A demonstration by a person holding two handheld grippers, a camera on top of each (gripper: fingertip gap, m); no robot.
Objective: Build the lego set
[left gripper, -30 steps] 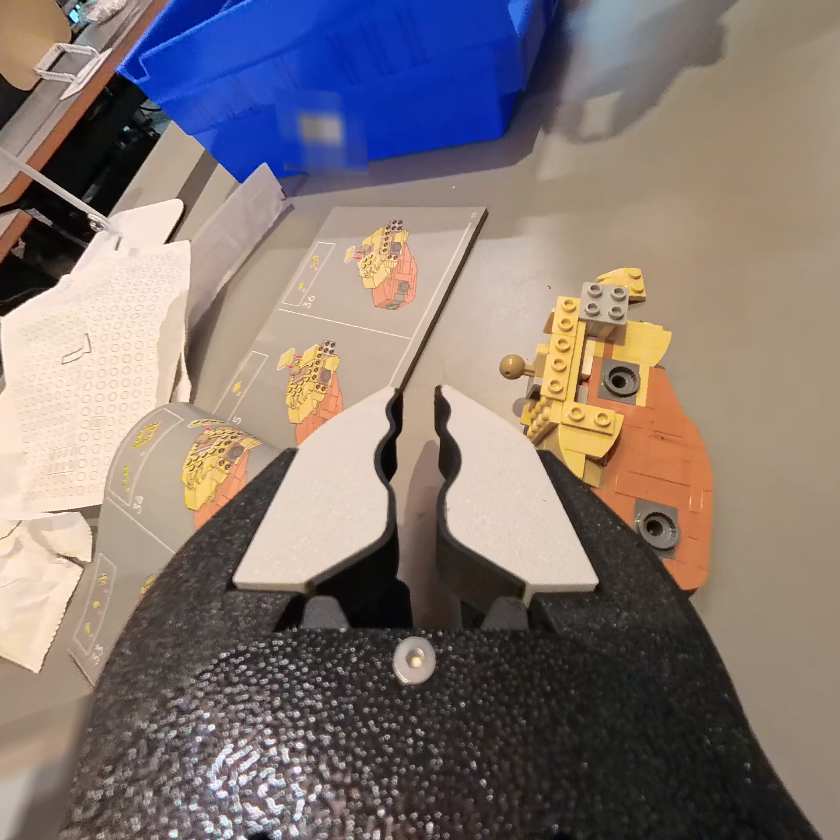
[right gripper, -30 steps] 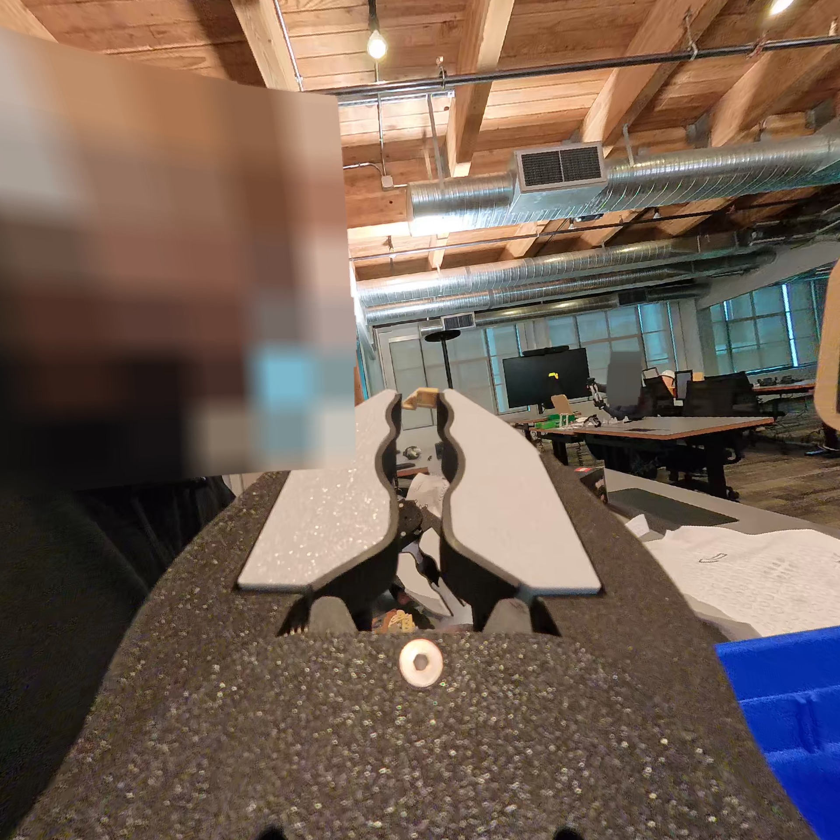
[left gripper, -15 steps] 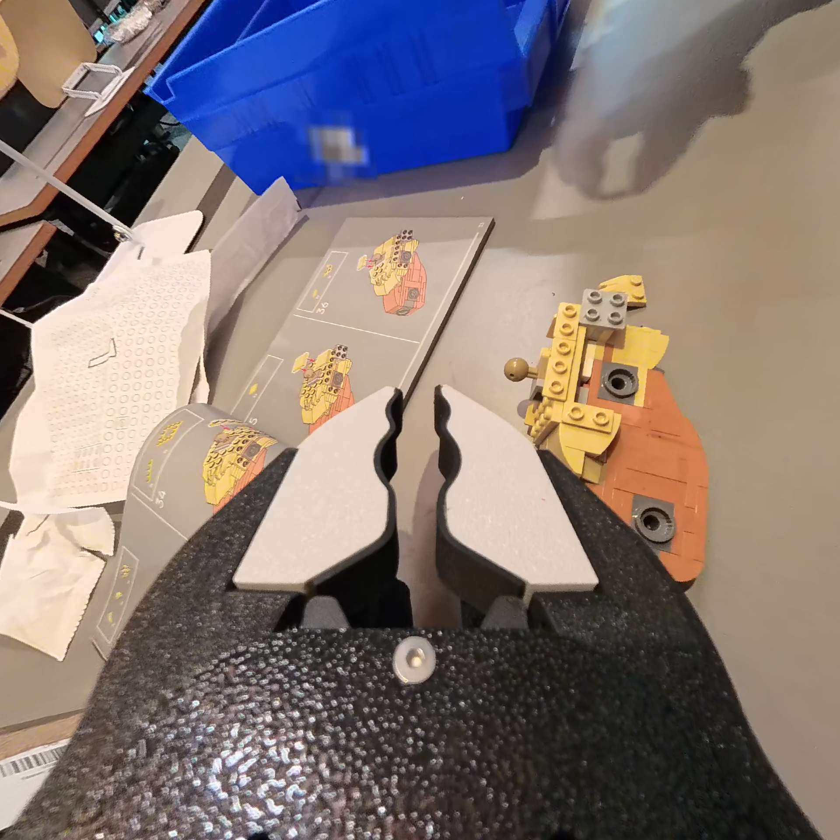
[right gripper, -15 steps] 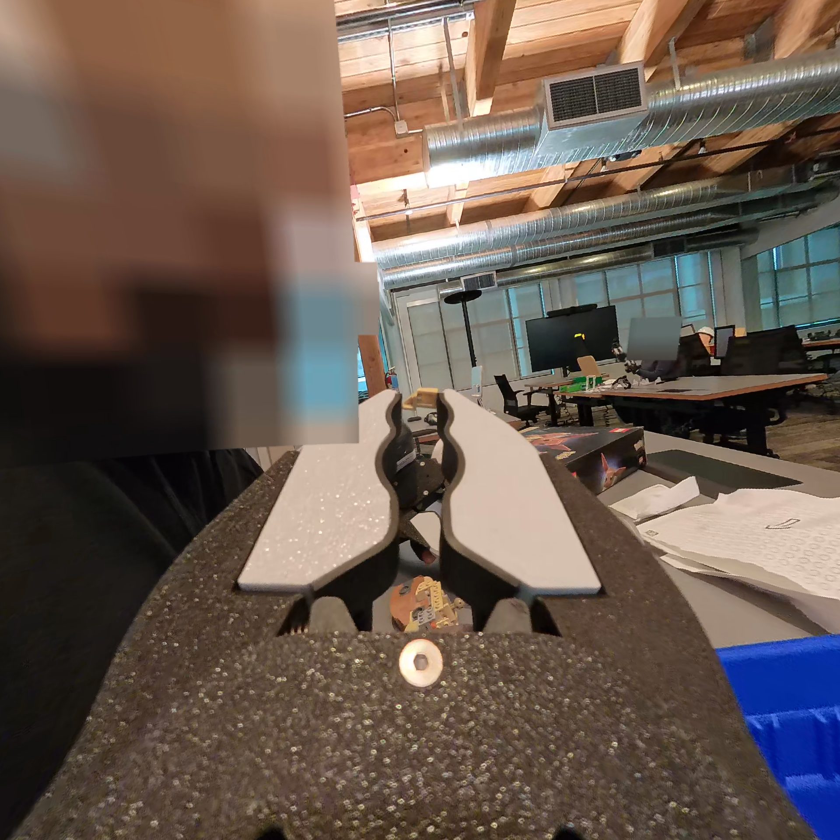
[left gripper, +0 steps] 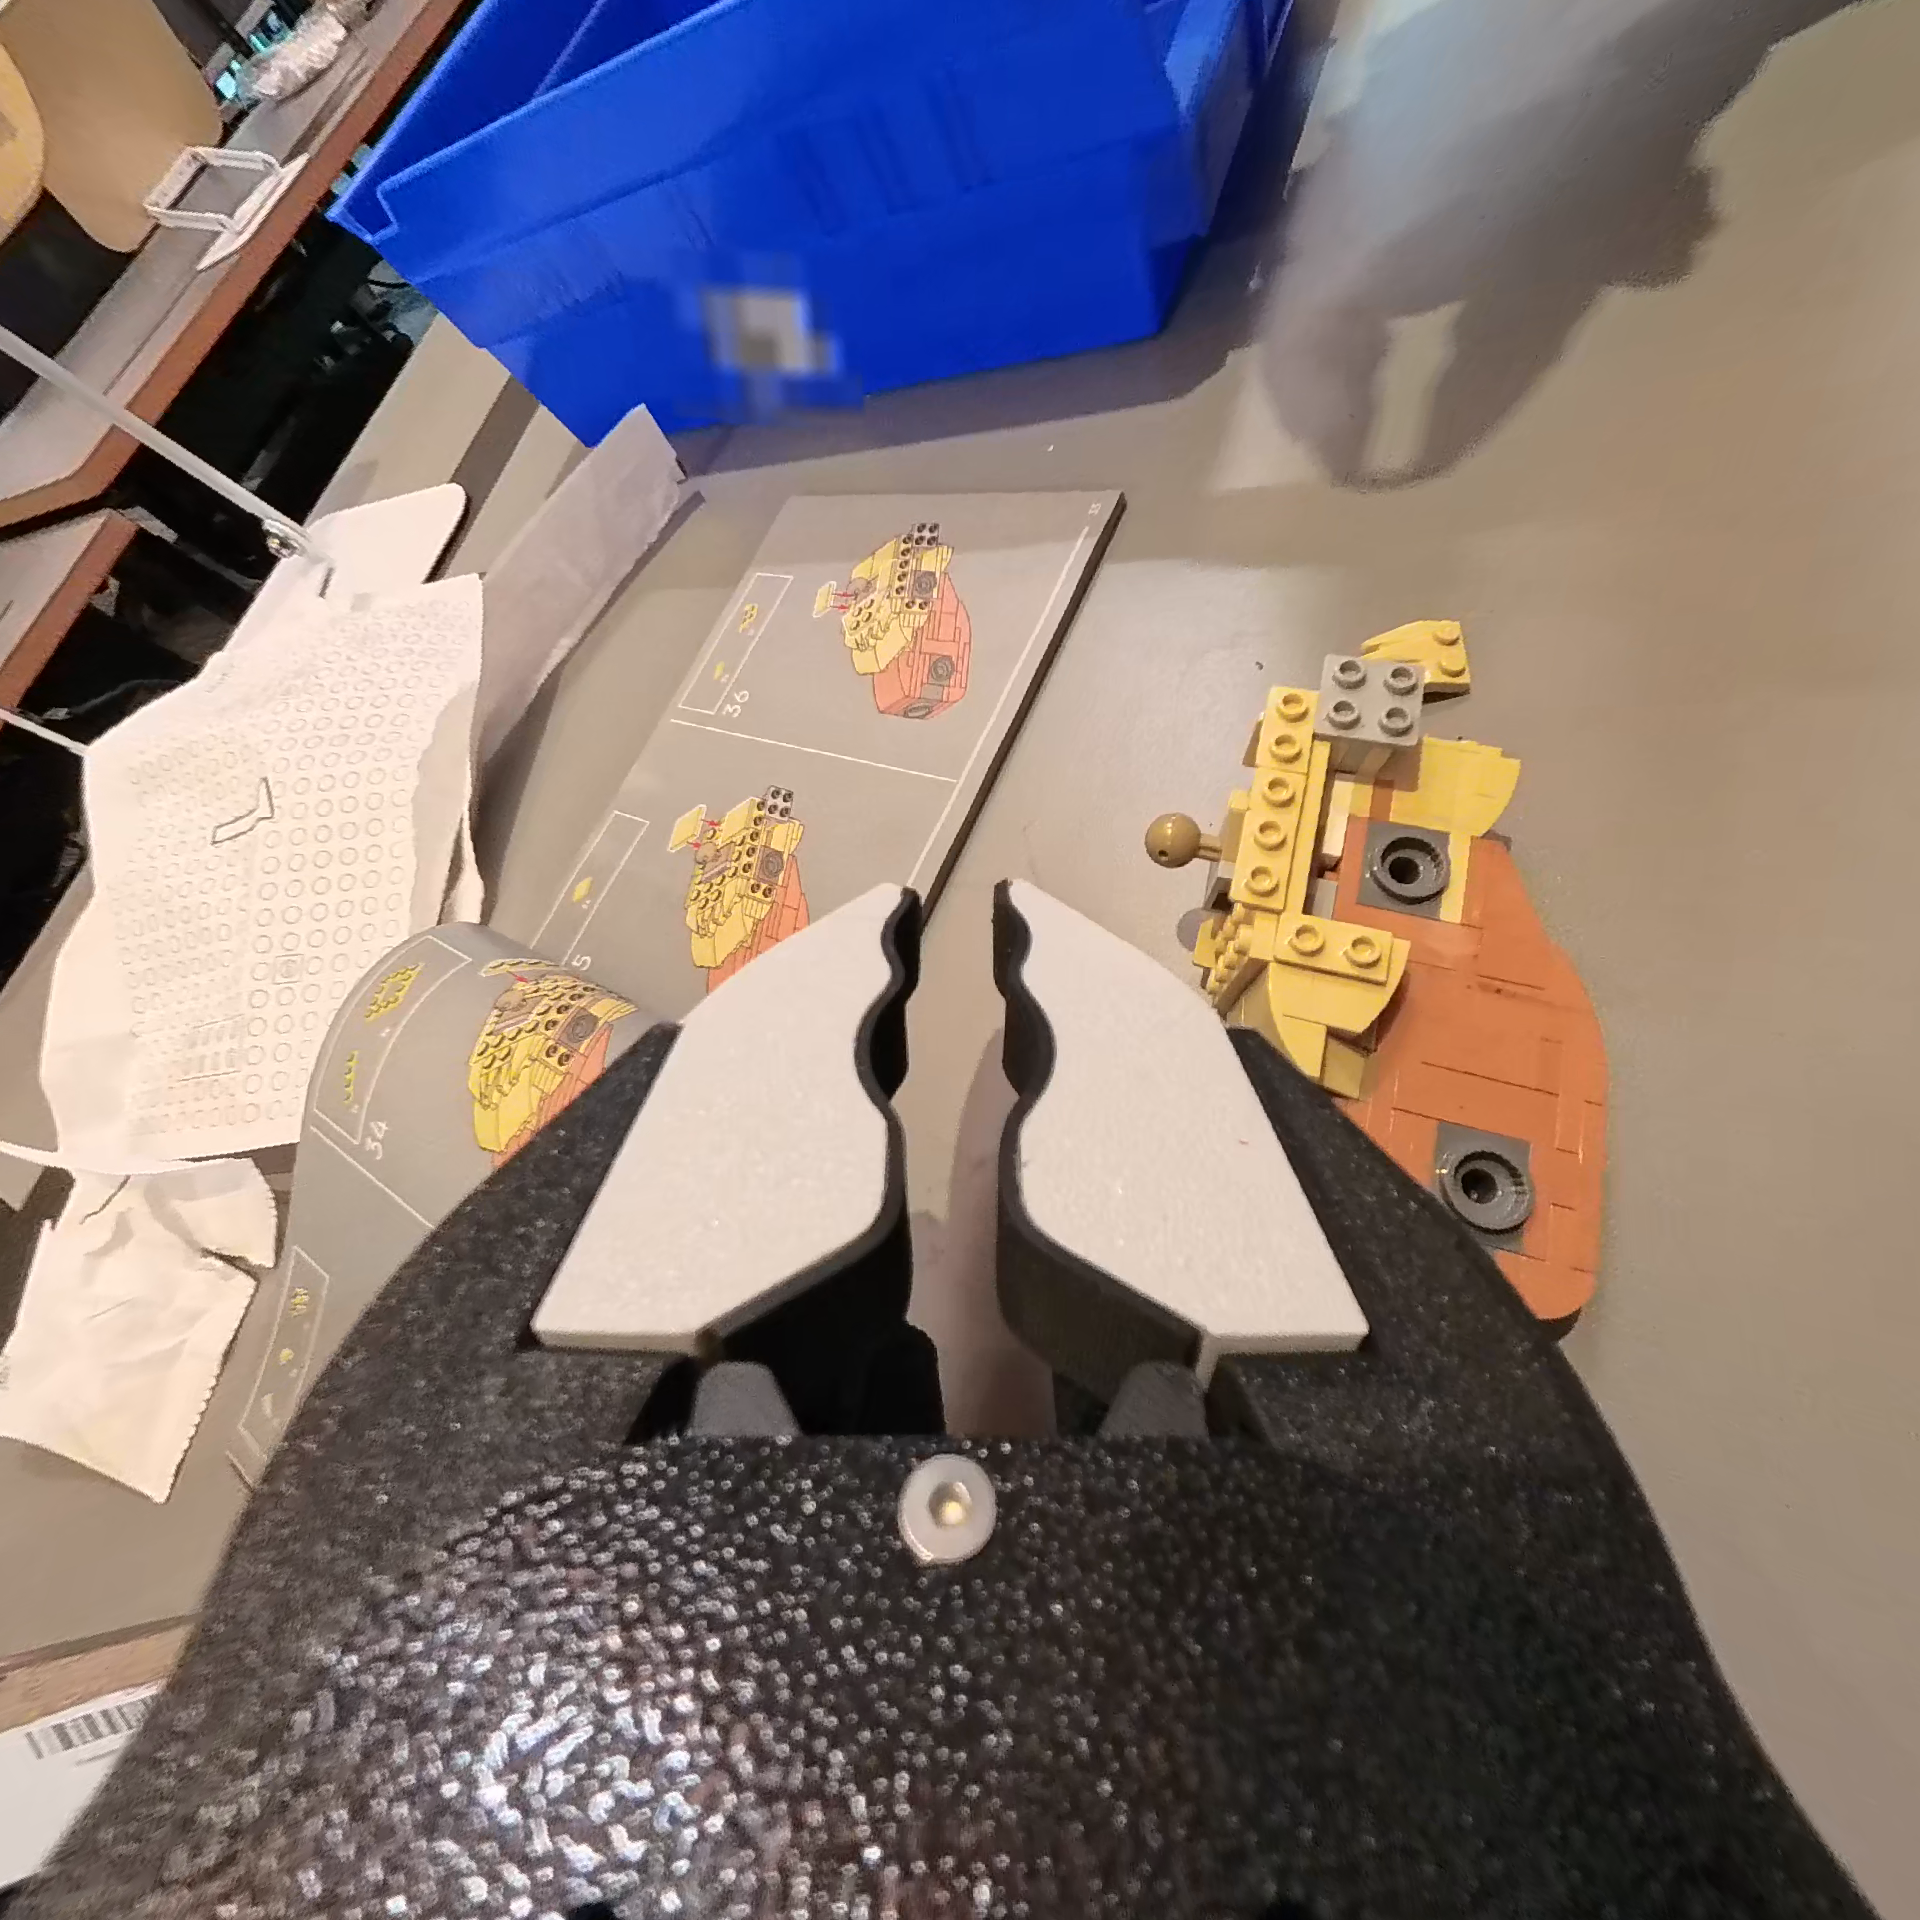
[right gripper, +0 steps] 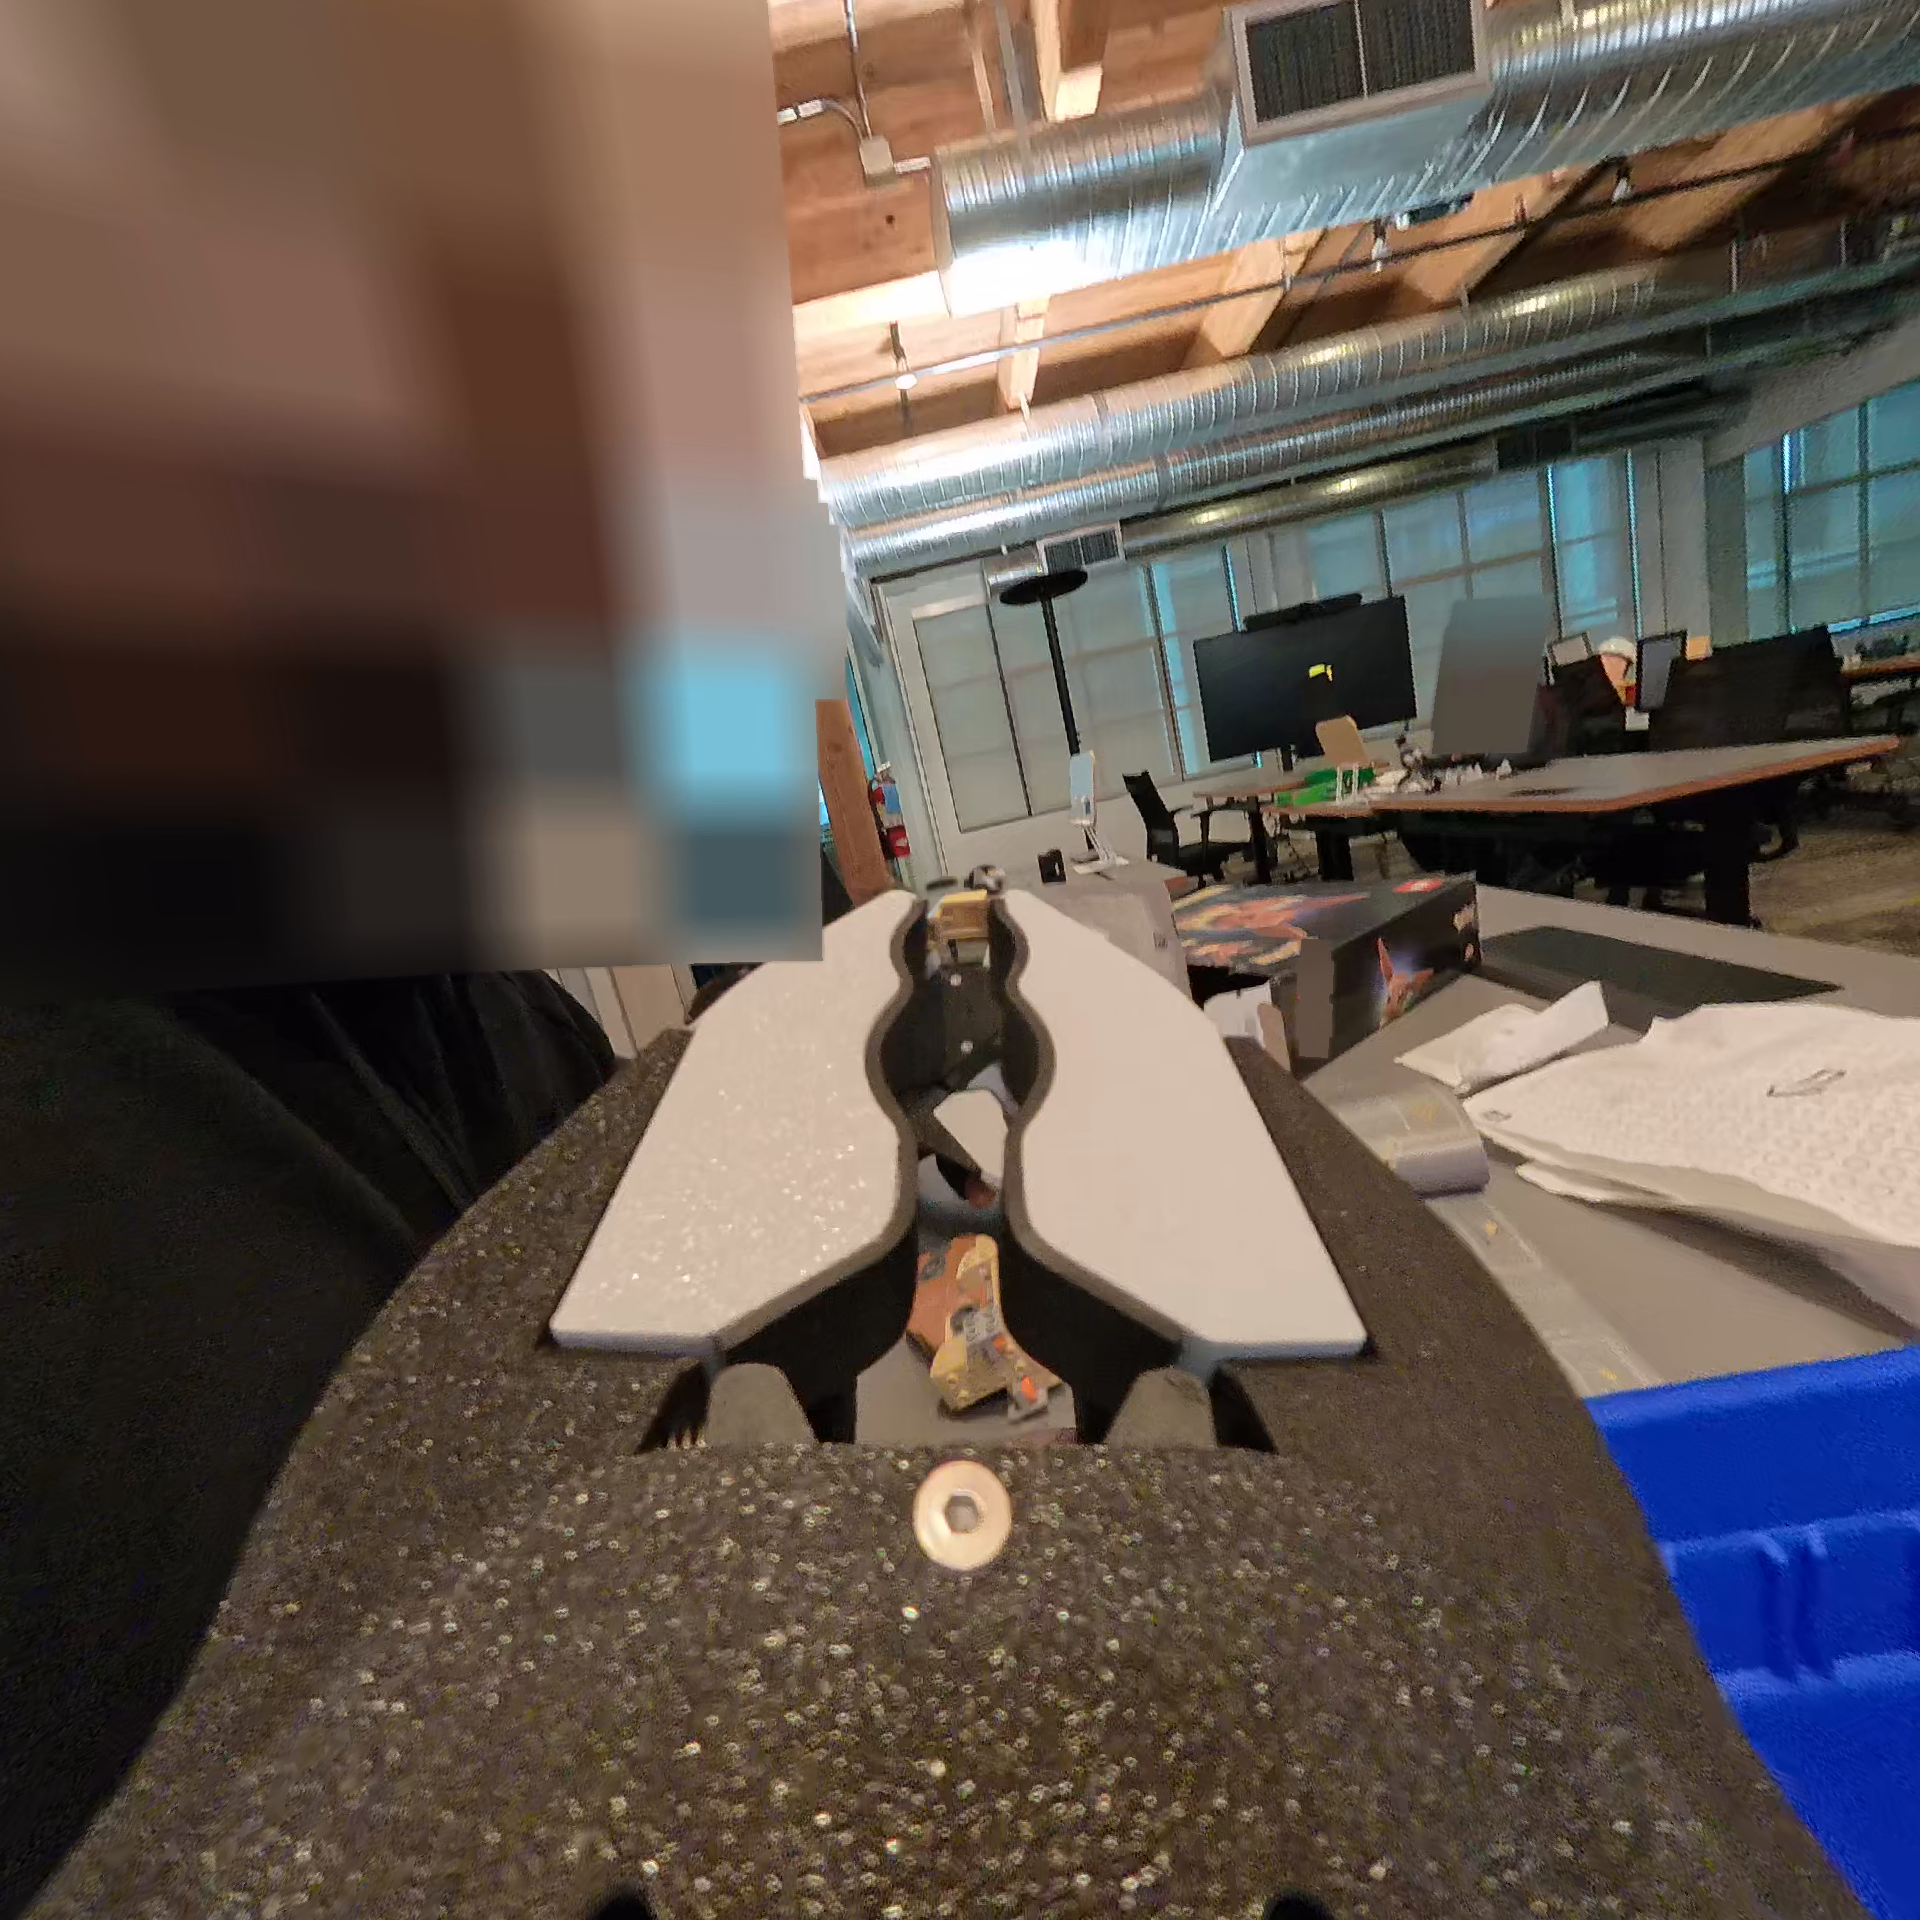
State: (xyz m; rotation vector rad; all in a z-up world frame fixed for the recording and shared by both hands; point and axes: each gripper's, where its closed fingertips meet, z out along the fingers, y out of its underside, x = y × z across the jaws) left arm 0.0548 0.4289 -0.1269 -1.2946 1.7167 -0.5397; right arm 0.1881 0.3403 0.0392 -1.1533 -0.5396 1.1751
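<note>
Your right gripper (right gripper: 958,920) pinches a tan piece (right gripper: 958,916); left gripper (left gripper: 956,904) narrow, empty; next, seat it on the model (left gripper: 1392,935).

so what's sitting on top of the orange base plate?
On the orange base plate: a tan-and-yellow brick stack along its left side, topped by a grey four-stud brick, plus two dark grey round-socket tiles. The left claw covers the plate's lower left edge.

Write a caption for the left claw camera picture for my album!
Empty left claw hovers over the table beside a half-built yellow and orange lego model and its instruction booklet.
</note>
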